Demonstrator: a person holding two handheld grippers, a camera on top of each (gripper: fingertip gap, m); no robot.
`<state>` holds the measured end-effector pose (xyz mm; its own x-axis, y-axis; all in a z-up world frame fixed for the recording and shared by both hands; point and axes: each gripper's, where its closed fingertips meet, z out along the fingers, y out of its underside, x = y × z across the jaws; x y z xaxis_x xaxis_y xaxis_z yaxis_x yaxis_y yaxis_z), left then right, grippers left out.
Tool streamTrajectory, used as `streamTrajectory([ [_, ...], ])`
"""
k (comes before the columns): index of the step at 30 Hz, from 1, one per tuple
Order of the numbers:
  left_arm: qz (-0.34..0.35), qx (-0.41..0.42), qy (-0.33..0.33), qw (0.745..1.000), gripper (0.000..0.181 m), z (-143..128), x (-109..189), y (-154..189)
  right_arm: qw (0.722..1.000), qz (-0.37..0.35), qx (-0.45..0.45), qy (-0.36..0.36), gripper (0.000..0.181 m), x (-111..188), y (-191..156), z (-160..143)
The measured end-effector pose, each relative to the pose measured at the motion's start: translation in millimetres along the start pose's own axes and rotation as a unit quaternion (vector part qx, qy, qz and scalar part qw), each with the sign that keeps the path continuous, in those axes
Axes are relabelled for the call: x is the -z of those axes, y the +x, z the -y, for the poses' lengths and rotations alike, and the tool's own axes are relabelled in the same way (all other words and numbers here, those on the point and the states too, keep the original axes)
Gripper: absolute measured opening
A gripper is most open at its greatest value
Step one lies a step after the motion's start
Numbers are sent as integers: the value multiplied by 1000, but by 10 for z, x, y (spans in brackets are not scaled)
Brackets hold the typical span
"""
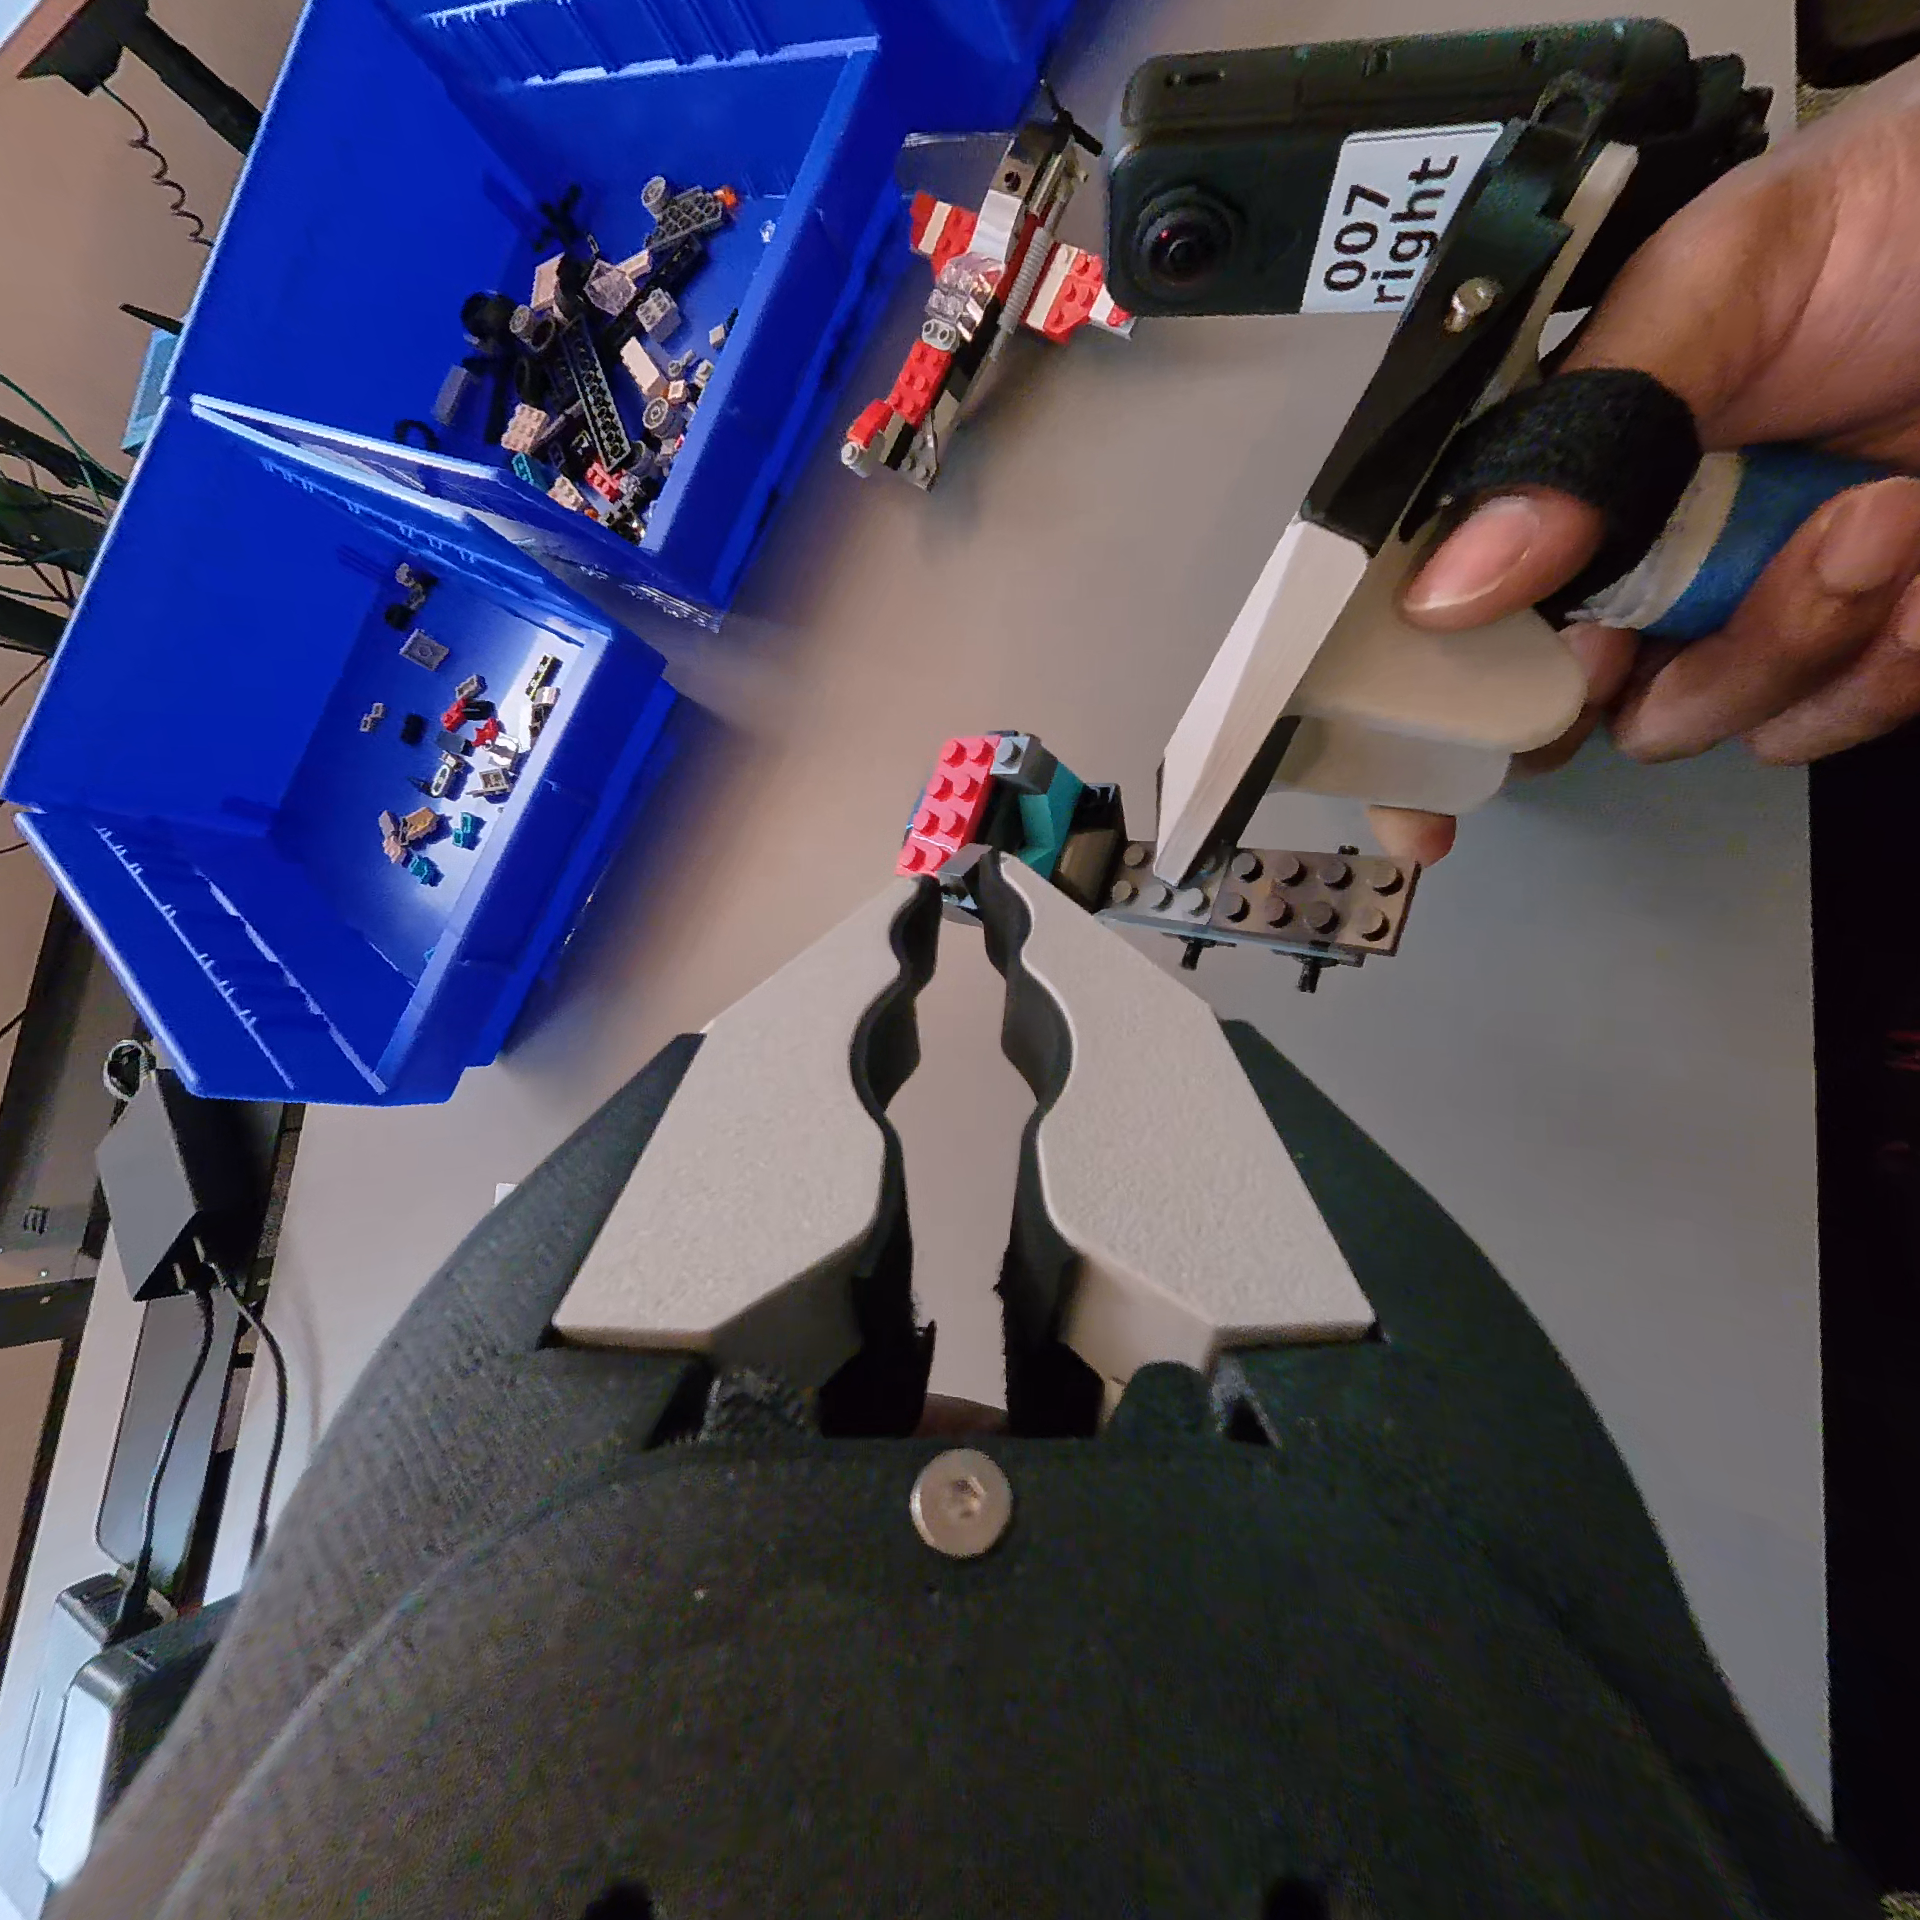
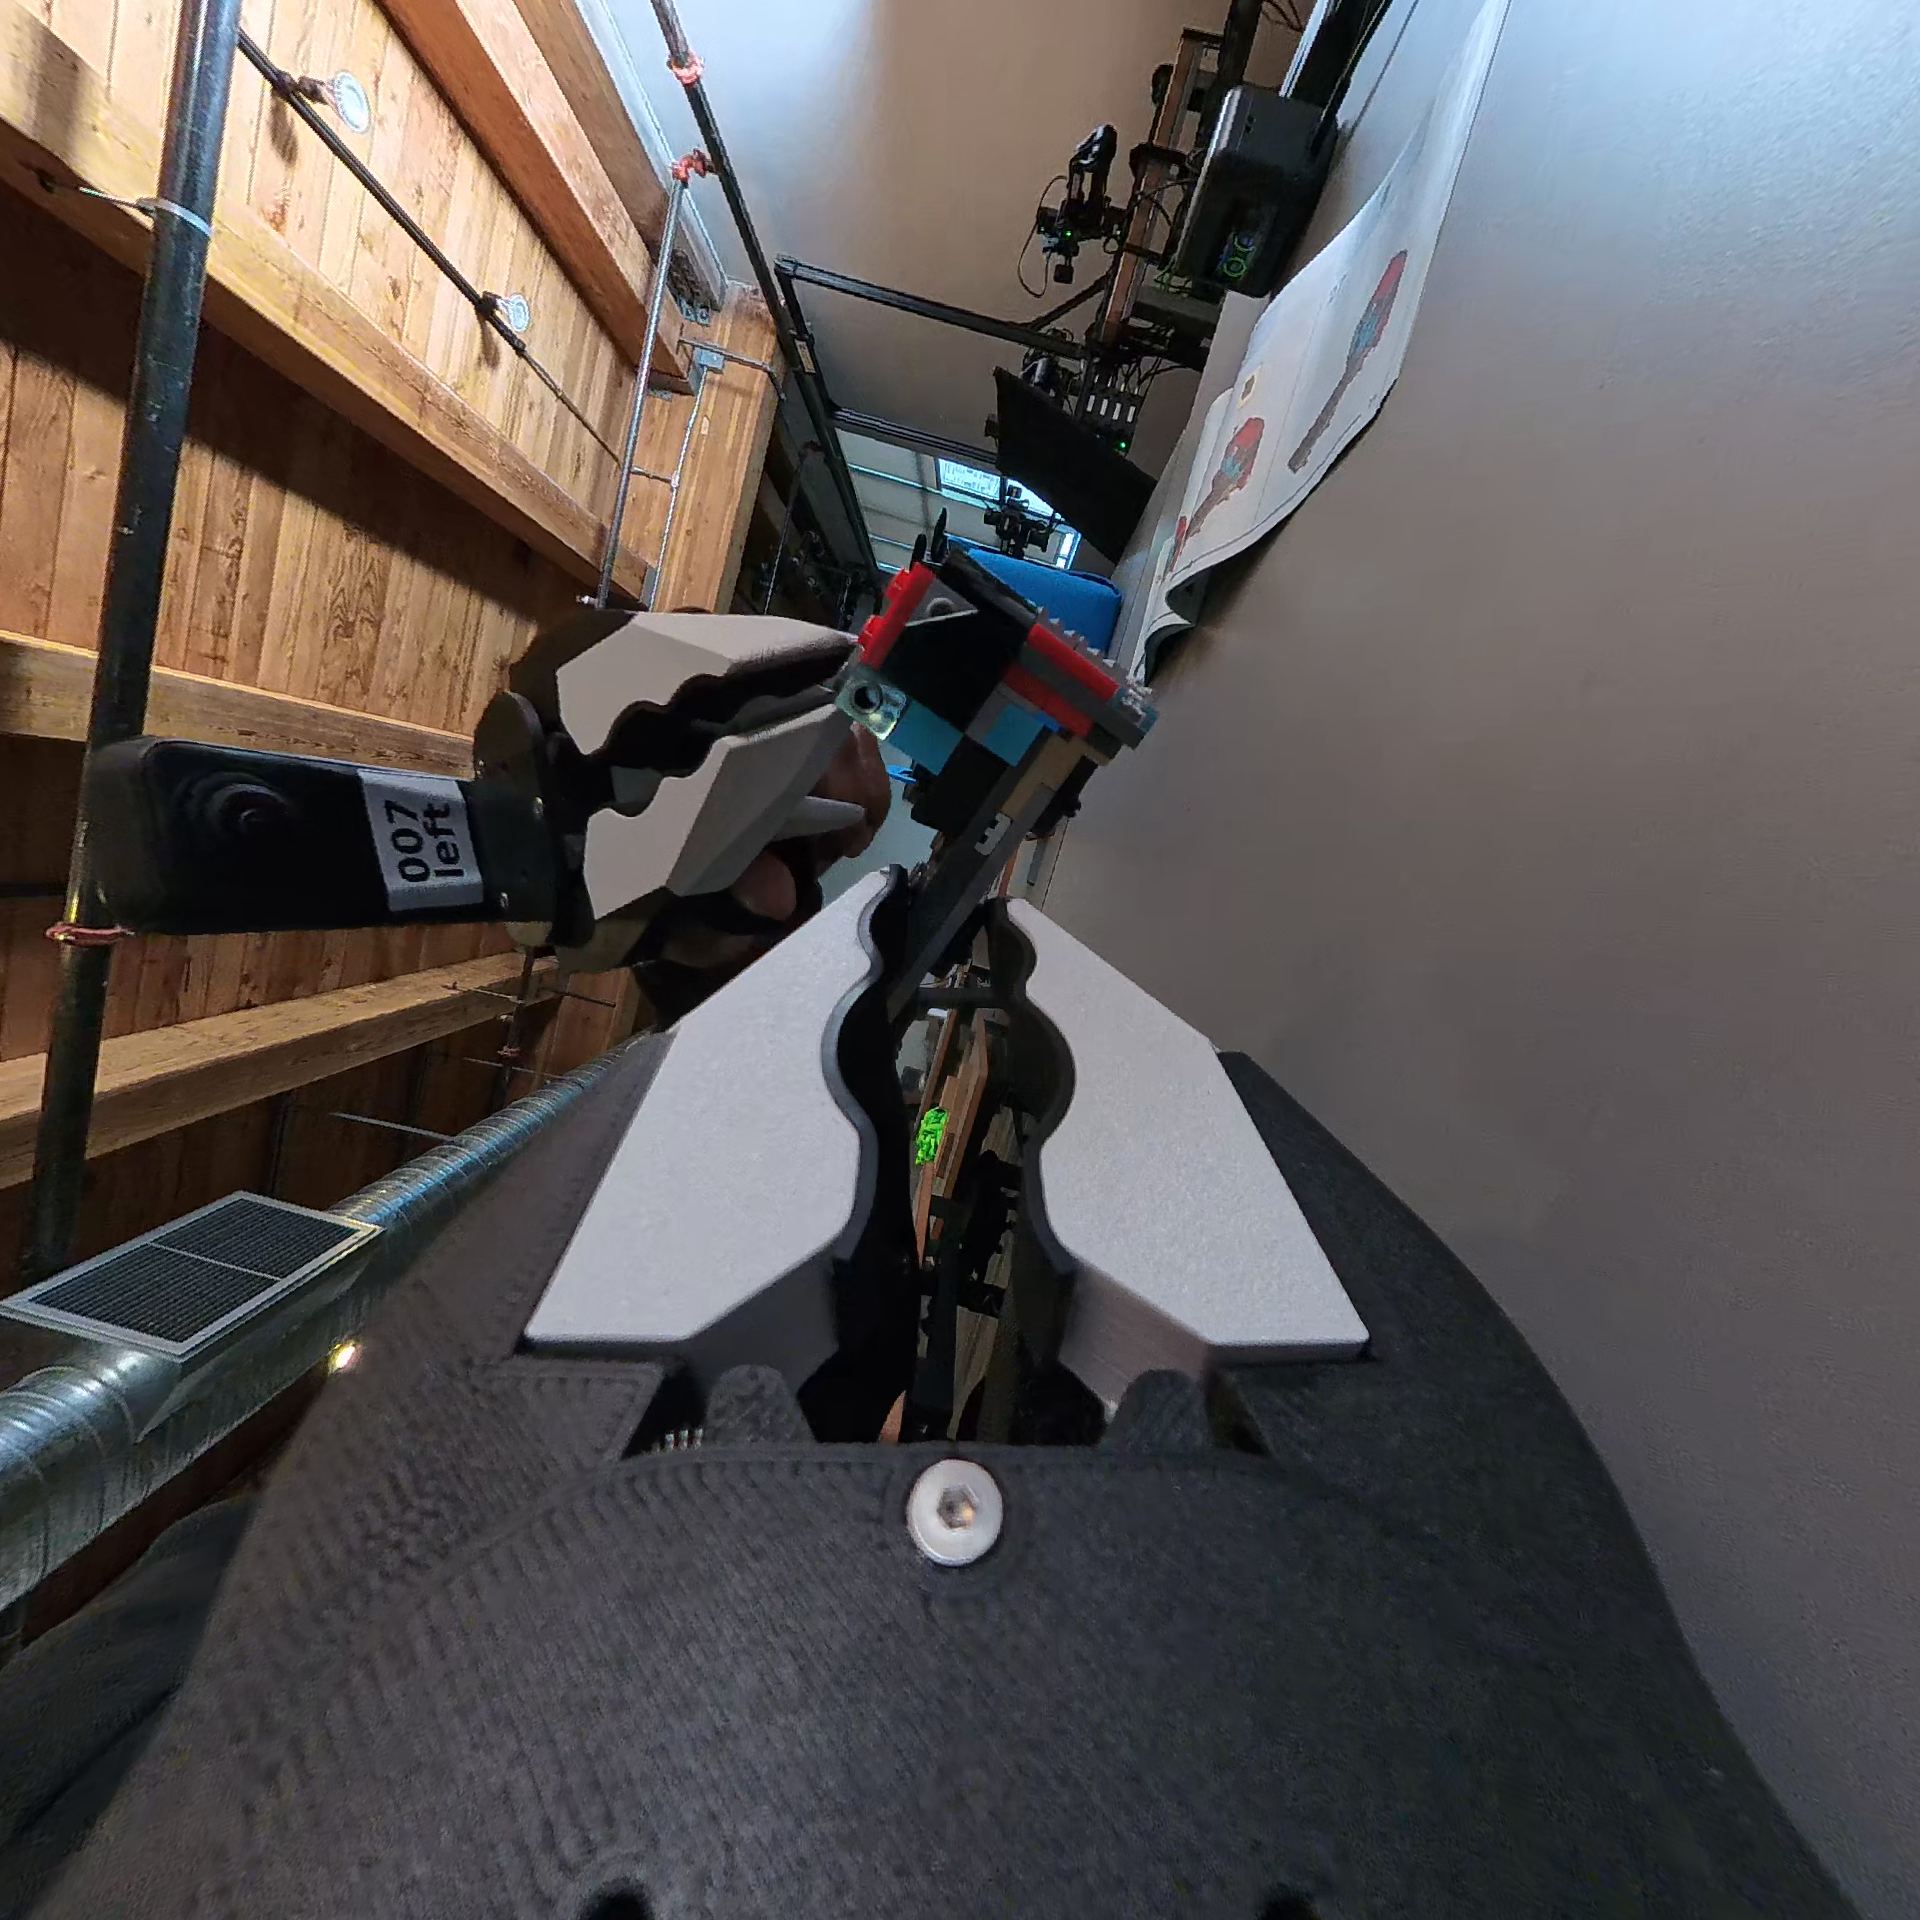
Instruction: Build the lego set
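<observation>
Left gripper [image 1: 961, 883]: narrow, pinching lego assembly [image 1: 997, 821] at tips; right gripper [image 2: 940, 914] clamps its dark plate [image 1: 1314, 899]; risk: twist separates bricks

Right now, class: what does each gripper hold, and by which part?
Both hold one lego model: left gripper pinches its red-and-teal end, right gripper its dark studded plate.

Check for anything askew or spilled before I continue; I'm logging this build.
Nothing stands out. Both bins keep their loose bricks inside, and the left gripper and right gripper hold the lego model above the table.
</observation>
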<state>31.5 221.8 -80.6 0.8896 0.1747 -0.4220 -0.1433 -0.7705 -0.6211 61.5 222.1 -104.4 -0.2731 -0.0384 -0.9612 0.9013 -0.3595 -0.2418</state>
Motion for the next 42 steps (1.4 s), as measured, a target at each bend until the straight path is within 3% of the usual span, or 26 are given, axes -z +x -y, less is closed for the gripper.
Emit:
streamTrajectory([
  [19, -23, -102, -69, 992, 7, -16, 18, 24, 1000, -1, 2, -3, 12, -8, 1, -13],
  [42, -29, -99, -59, 993, 11, 32, -4, 60, 1000, 2, -1, -3, 13, -10, -3, -16],
])
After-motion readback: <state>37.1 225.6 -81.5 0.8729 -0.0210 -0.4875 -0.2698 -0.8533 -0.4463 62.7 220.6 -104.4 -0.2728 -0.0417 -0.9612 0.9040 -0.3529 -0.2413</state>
